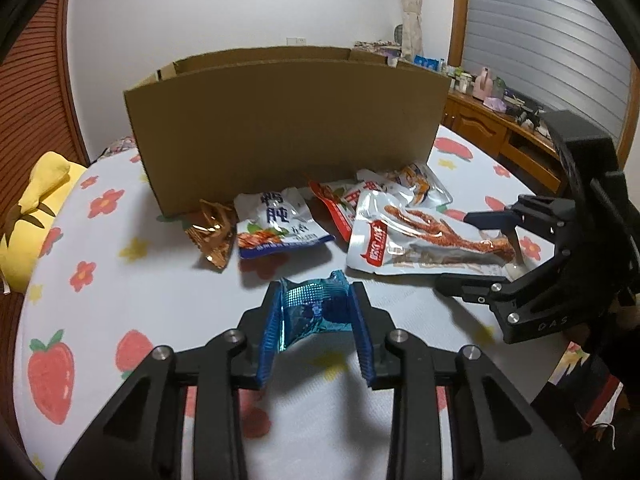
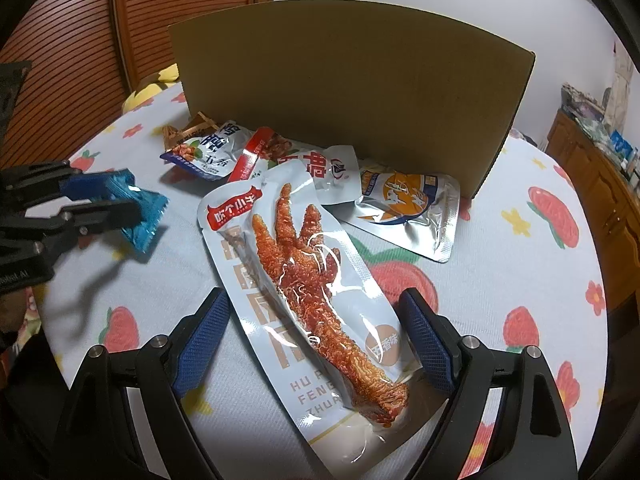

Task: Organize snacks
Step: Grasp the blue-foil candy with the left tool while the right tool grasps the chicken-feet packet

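Left claw clenched on a blue snack; right claw spread over the chicken-foot packet.

We find the left claw (image 1: 316,312) angled down toward the counter (image 1: 120,280), its pads pressed on a crumpled blue foil packet (image 1: 310,308) held just above the cloth. The right claw (image 2: 316,340) also tilts downward, jaws wide and released, straddling the long chicken-foot packet (image 2: 312,292), which lies flat. Other snack packets (image 1: 276,224) lie against the front of the cardboard box (image 1: 288,120).

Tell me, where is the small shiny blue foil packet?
The small shiny blue foil packet is pinched in the left gripper, left of the chicken-foot pouch.
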A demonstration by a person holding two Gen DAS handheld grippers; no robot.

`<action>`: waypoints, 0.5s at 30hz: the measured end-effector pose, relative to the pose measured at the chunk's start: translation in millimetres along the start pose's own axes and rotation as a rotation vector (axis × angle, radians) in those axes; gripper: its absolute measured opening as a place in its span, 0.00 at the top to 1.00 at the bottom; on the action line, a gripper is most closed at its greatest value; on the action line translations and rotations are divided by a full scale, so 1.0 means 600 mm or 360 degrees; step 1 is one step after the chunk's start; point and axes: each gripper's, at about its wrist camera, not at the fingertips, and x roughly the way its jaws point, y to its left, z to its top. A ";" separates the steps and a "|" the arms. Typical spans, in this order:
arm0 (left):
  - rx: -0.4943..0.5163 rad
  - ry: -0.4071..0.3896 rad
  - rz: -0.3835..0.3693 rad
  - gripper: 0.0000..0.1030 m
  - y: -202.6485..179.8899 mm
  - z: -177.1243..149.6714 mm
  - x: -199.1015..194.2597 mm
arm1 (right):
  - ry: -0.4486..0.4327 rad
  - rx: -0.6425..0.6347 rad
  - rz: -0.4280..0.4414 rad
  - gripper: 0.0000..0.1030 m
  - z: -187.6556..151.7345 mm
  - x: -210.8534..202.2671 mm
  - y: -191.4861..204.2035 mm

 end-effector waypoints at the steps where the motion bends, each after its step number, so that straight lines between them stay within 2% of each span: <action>1: -0.0004 -0.0008 -0.0001 0.70 0.000 0.002 -0.002 | -0.0003 -0.0003 0.0003 0.18 0.000 0.000 0.001; 15: -0.0028 -0.0061 -0.0014 0.70 0.005 0.008 -0.028 | 0.0003 -0.0067 0.0068 0.39 -0.006 -0.016 0.015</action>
